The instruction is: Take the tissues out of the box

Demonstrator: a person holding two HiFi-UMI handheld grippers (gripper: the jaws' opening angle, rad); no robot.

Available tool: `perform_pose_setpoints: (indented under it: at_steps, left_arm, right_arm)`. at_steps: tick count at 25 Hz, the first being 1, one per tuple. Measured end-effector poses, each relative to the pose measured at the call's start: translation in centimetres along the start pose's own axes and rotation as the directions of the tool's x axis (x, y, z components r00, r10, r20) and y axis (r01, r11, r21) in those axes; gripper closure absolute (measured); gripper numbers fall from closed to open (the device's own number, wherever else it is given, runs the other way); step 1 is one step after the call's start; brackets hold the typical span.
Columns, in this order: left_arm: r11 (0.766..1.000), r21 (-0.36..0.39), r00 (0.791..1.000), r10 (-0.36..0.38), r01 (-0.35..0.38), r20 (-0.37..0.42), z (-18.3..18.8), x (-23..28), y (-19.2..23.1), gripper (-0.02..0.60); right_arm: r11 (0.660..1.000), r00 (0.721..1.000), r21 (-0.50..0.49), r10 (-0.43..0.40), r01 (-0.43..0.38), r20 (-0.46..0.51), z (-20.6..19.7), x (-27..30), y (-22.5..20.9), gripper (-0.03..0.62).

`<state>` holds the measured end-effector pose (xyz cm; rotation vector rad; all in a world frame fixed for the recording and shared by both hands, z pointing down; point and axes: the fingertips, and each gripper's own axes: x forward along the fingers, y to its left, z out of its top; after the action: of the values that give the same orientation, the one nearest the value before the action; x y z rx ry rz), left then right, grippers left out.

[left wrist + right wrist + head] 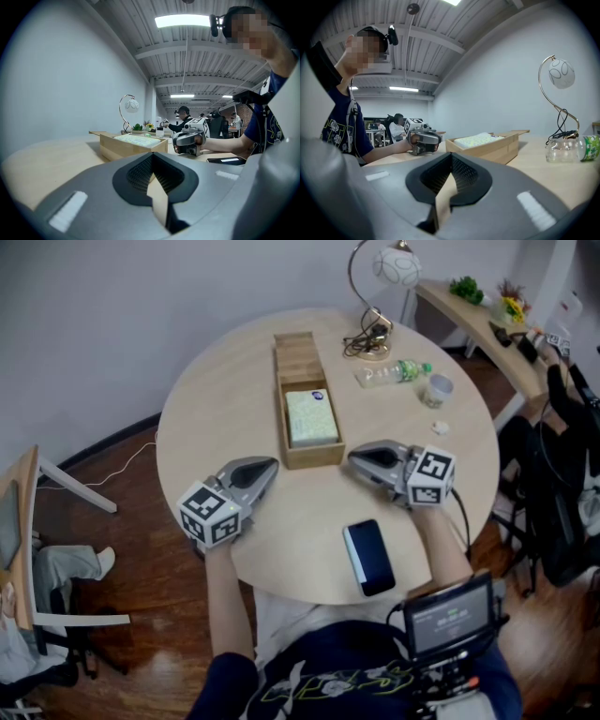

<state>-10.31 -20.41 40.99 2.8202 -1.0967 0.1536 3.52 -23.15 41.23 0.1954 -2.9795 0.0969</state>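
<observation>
Head view: round wooden bench (211, 399) bearing a long, open wooden box (312, 457), with the pale green pack of tissues (311, 418) lying flat in the near end of that box. Left hand-held gripper (265, 467) low at the bench, just beside the box's near left corner, jaws closed together with nothing gripped. Right hand-held gripper (357, 457) placed likewise, just beside the near right corner, jaws also closed and empty. Each tip aimed at the box's near end. Dark phone (368, 557) face up near the bench's near edge, between the two forearms and closer to the right one. Beyond the box: lamp (375, 306) with a curved stem and round shade, clear bottle (394, 372) on its side, small cup (437, 388) just beside it. Left gripper view and right gripper view: only a thin wedge of bench visible past each closed pair of jaws, box and opposite gripper ahead.
</observation>
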Motion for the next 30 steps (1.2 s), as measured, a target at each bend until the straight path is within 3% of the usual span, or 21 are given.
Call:
perform_pose_setpoints:
  at_steps: [30]
  left_arm:
    - [1.0,0.0,1.0,-0.009,0.009,-0.005,-0.03,-0.06,-0.18,0.578]
  right_arm:
    - [1.0,1.0,0.004,-0.01,0.01,-0.004,0.2,0.19,0.11,0.592]
